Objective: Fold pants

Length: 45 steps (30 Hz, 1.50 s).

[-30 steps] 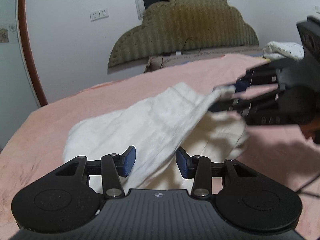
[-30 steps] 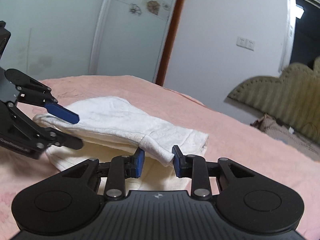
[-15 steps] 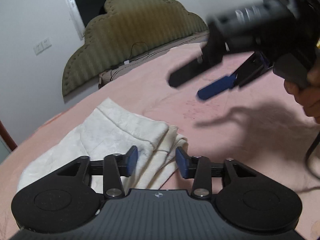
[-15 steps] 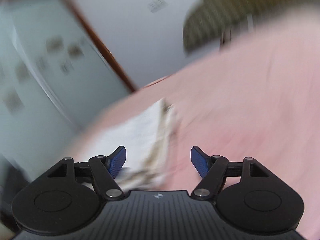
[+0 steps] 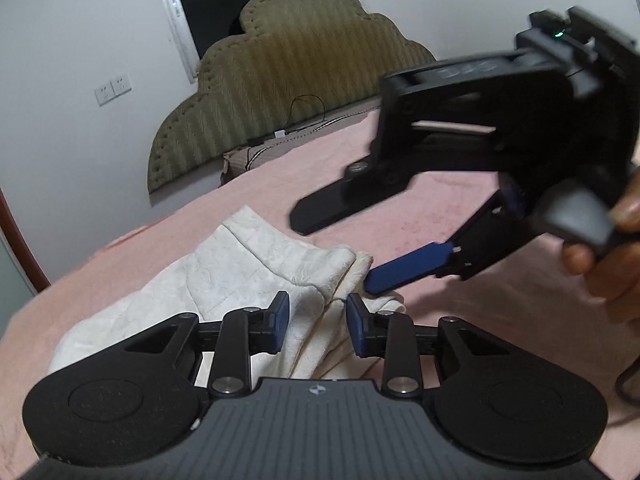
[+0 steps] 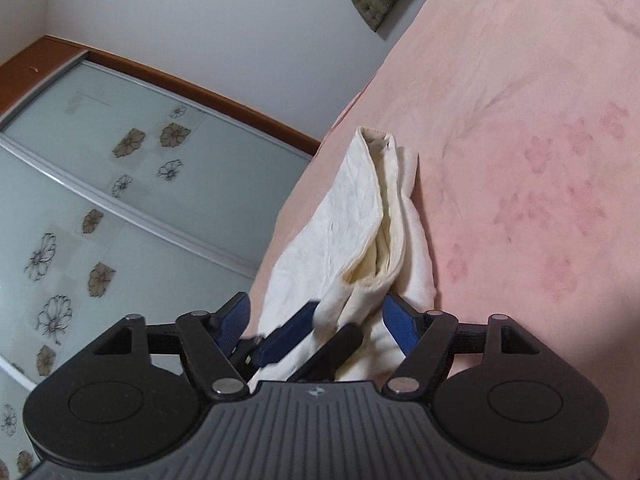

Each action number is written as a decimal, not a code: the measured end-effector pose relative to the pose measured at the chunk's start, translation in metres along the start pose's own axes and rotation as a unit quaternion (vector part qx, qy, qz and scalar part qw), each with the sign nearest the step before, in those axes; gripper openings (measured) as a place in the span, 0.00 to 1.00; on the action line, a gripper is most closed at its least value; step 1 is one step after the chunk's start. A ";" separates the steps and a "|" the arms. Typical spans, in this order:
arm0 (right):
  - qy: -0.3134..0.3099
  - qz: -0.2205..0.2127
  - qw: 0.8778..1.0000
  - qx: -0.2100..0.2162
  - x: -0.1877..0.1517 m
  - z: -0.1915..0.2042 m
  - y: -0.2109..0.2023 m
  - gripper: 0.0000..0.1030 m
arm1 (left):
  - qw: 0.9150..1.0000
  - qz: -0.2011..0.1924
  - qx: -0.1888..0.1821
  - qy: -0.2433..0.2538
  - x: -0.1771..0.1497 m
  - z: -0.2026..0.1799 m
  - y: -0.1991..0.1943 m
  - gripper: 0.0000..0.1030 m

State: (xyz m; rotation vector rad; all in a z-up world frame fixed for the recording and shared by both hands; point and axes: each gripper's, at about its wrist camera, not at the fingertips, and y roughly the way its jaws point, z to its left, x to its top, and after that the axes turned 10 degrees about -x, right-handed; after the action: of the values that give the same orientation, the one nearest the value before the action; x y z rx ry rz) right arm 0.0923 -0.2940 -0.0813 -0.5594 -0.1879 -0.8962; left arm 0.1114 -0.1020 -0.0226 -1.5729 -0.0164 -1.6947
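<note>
Cream quilted folded pants (image 5: 240,276) on the pink bed (image 6: 520,120) — long axis runs away from my left tongs (image 5: 316,322), which have just been closing astride its near corner, pads not yet pressing; right tongs (image 6: 316,320) have just been opening — apart beside it.

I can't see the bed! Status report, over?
Left gripper just closing around folded cream quilted pants. Right gripper just opening, straddling both. Nothing else between.

Near end of the folded pants (image 5: 224,280) hidden behind the left hand-held gripper (image 5: 316,320); person's hand (image 5: 608,256) cut by right edge.
</note>
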 end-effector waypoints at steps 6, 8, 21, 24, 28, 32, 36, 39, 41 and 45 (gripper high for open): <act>-0.033 0.010 0.999 -0.042 0.009 0.018 0.037 0.71 | 1.000 0.004 0.016 0.018 -0.002 -0.009 -0.001 0.50; -0.071 0.007 0.995 -0.074 0.006 0.027 0.041 0.30 | 0.999 0.011 0.035 0.037 -0.004 -0.011 0.001 0.56; -0.020 -0.010 0.999 0.046 0.033 0.058 0.043 0.17 | 0.969 0.010 0.244 -0.045 -0.045 0.039 -0.058 0.78; -0.003 -0.009 0.997 0.075 0.037 0.064 0.047 0.17 | 0.958 0.014 0.264 -0.115 -0.058 0.063 -0.077 0.79; -0.012 -0.009 0.996 0.091 0.042 0.080 0.050 0.17 | 0.944 0.014 0.297 -0.141 -0.068 0.072 -0.097 0.73; -0.030 -0.016 0.994 0.103 0.051 0.098 0.050 0.17 | 0.936 0.005 0.308 -0.168 -0.071 0.081 -0.114 0.66; -0.050 -0.032 0.993 0.106 0.050 0.100 0.042 0.14 | 0.938 0.035 0.295 -0.176 -0.073 0.085 -0.117 0.53; -0.033 -0.035 0.996 0.077 0.044 0.071 0.034 0.13 | 0.941 0.056 0.284 -0.175 -0.086 0.081 -0.117 0.52; -0.012 -0.027 0.998 0.048 0.039 0.044 0.029 0.13 | 0.946 0.049 0.267 -0.180 -0.088 0.082 -0.121 0.48; -0.001 -0.001 1.000 0.012 0.027 0.019 0.018 0.18 | 0.952 0.056 0.260 -0.151 -0.086 0.077 -0.117 0.47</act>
State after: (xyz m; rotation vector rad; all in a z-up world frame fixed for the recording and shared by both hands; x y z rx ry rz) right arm 0.1239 -0.2933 -0.0618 -0.5371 -0.2014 -0.8945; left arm 0.1030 0.0621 -0.0204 -1.3766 -0.4826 -1.2150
